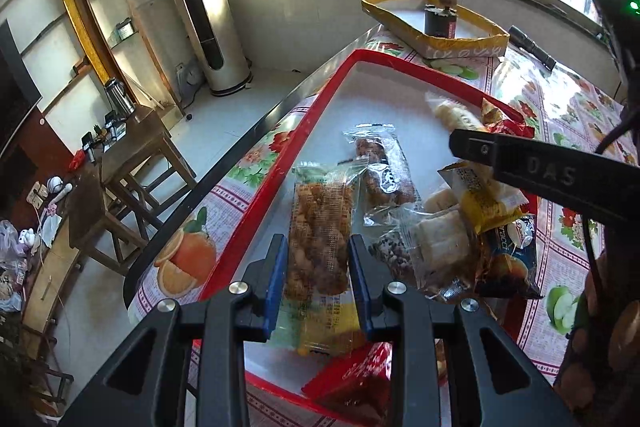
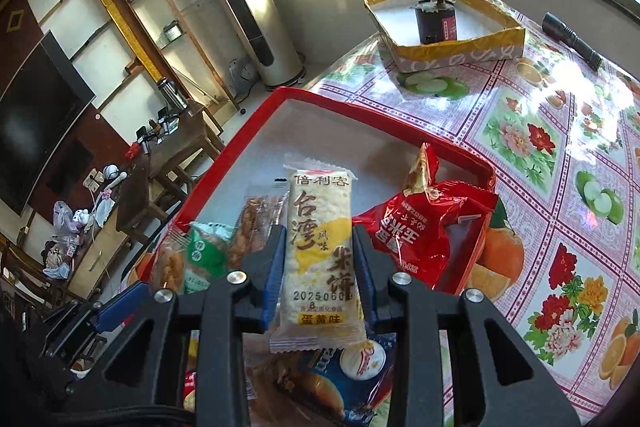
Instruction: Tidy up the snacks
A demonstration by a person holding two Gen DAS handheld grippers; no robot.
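A red-rimmed tray (image 1: 320,99) on the table holds several wrapped snacks. My left gripper (image 1: 318,259) is shut on a clear packet of brown fried snack (image 1: 320,227), low over the tray's left part. A dark nut bar packet (image 1: 380,171) and pale biscuit packets (image 1: 440,239) lie to its right. My right gripper (image 2: 320,255) is shut on a white and yellow rice cracker packet (image 2: 320,247), held above the tray (image 2: 248,135). A red snack bag (image 2: 416,231) lies by the tray's right rim. The right gripper's finger shows in the left wrist view (image 1: 540,171).
A yellow-edged cardboard box (image 1: 452,43) with a dark jar (image 1: 440,19) stands at the table's far end; it also shows in the right wrist view (image 2: 452,51). A black flashlight (image 2: 572,41) lies beside it. The table edge drops to the floor on the left, with wooden stools (image 1: 132,163).
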